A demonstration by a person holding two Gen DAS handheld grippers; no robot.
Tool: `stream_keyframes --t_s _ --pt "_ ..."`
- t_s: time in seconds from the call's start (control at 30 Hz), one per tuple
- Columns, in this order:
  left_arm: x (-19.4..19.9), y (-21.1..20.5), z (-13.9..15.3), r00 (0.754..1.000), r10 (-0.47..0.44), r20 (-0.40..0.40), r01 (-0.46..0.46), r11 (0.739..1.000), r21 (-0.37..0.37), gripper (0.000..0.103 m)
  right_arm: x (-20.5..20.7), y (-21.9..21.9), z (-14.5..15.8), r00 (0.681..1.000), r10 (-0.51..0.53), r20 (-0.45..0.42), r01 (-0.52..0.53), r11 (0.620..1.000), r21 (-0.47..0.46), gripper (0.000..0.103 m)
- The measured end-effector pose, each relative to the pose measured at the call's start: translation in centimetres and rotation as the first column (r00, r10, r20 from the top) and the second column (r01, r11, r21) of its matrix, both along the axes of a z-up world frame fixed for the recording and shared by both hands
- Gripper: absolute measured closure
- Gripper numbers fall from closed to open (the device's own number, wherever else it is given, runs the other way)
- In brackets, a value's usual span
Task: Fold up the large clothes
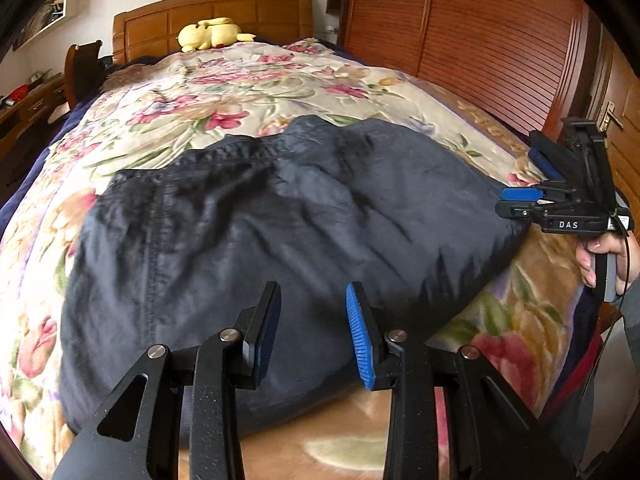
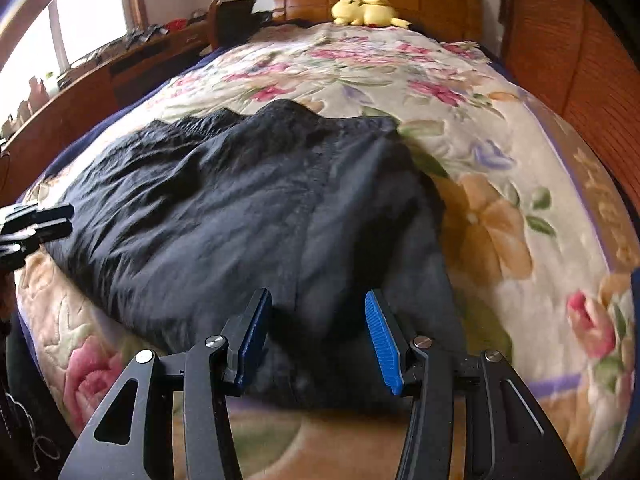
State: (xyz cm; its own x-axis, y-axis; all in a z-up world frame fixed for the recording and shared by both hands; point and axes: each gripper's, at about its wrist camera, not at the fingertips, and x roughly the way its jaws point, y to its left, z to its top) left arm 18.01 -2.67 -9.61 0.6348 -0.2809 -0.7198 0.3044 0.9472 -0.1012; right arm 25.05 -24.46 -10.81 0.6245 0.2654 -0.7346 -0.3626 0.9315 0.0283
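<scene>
A large dark navy garment [image 1: 260,240] lies spread and partly folded on the floral bedspread [image 1: 248,80]; it also shows in the right wrist view [image 2: 248,216]. My left gripper [image 1: 314,332] is open and empty, its blue pads hovering over the garment's near edge. My right gripper [image 2: 318,340] is open and empty over the garment's near right part. In the left wrist view the right gripper [image 1: 516,196] shows from the side at the garment's right edge. In the right wrist view the left gripper [image 2: 48,220] shows at the garment's left edge.
A yellow plush toy [image 1: 212,34] lies by the wooden headboard [image 1: 208,12]. A wooden wardrobe [image 1: 480,32] stands along the bed's right side. A desk with clutter [image 2: 120,56] and a window stand to the left. The bedspread [image 2: 500,200] extends past the garment on the right.
</scene>
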Motion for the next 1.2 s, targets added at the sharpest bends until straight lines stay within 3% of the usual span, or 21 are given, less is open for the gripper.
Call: stream_keyframes --t_s 0.23,0.5,0.67,0.83,1.0,1.17,1.2 --pt "0.3 -2.1 -1.6 1.0 -0.007 -0.027 0.009 0.998 0.061 0.068 -1.1 -1.5 -0.5 0.999 -0.031 0.01 0.032 0.998 -0.045 0.053" --pt "0.3 -2.1 -2.9 0.999 0.006 -0.033 -0.004 0.998 0.061 0.068 -1.1 -3.4 -1.3 0.999 -0.051 -0.016 0.051 0.999 0.007 0.053" --pt "0.3 -2.3 -3.5 0.999 0.008 -0.033 -0.005 0.997 0.072 0.068 -1.3 -3.6 -1.7 0.996 -0.089 -0.008 0.089 0.995 -0.048 0.048" --pt "0.0 -2.3 -3.9 1.0 0.005 -0.014 -0.004 0.997 0.075 0.068 -0.3 -4.9 -2.3 0.989 -0.136 -0.054 0.138 0.99 0.036 0.036" --pt "-0.2 -2.2 -4.0 1.0 0.001 -0.012 0.0 0.998 0.071 0.068 0.8 -5.2 -3.9 0.986 -0.113 -0.121 0.126 0.986 0.109 0.036" --pt "-0.3 -2.1 -4.2 1.0 -0.006 -0.004 0.006 0.998 0.069 0.068 1.4 -4.6 -4.3 0.986 -0.052 -0.156 0.07 0.991 0.111 0.056" --pt "-0.3 -2.1 -4.1 1.0 -0.007 -0.004 0.008 0.998 0.068 0.068 1.4 -4.5 -4.3 0.986 -0.035 -0.162 0.056 0.991 0.123 0.065"
